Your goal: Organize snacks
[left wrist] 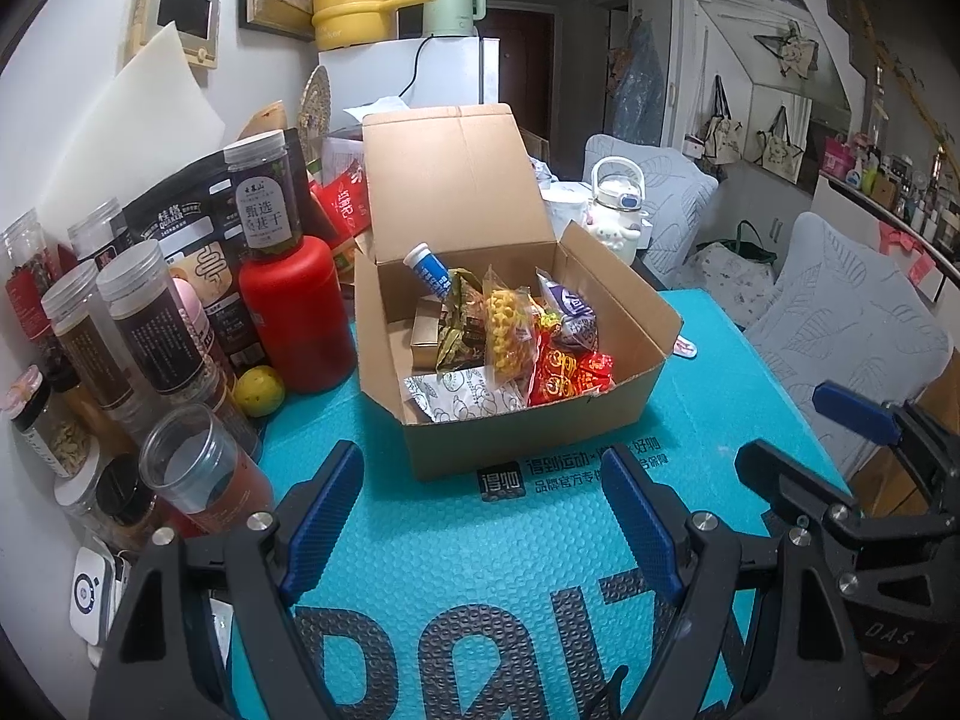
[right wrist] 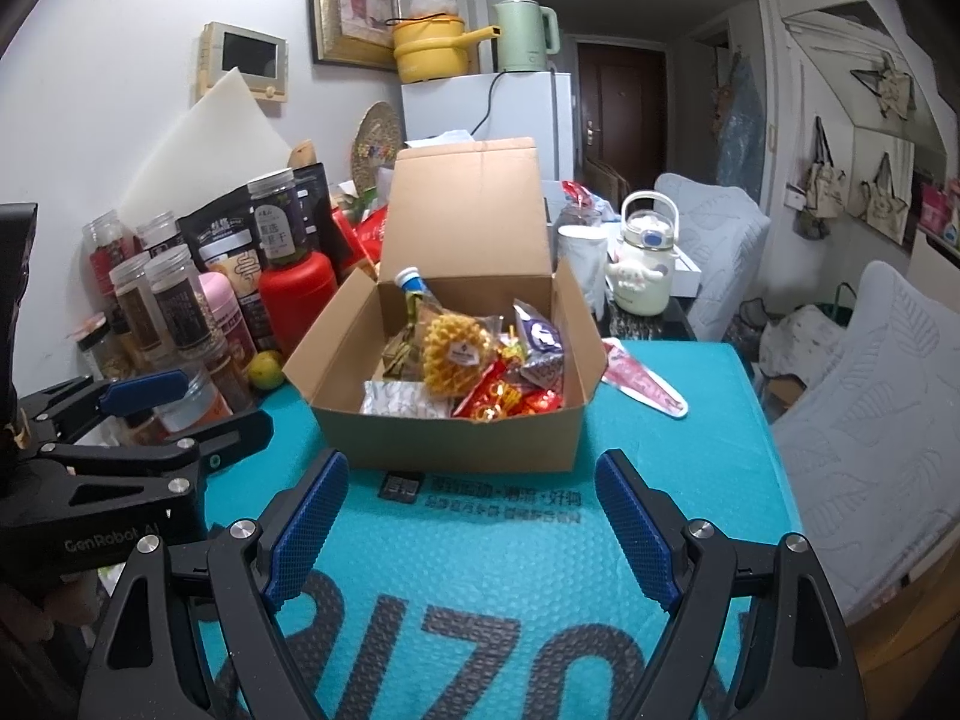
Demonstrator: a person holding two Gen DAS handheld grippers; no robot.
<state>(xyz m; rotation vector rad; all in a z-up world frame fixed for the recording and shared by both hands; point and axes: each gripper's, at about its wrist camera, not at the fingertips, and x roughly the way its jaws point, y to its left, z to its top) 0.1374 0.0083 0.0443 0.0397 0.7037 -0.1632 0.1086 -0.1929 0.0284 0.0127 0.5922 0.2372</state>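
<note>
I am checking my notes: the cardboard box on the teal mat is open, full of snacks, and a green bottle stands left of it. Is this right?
Almost. The cardboard box on the teal mat is open and holds snacks, but the bottle standing left of it is red, not green. The left wrist view shows this plainly, and the right wrist view agrees.

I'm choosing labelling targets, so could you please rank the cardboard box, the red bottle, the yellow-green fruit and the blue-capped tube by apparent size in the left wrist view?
1. cardboard box
2. red bottle
3. yellow-green fruit and blue-capped tube: similar; the tube is partly hidden, so unranked.
</note>
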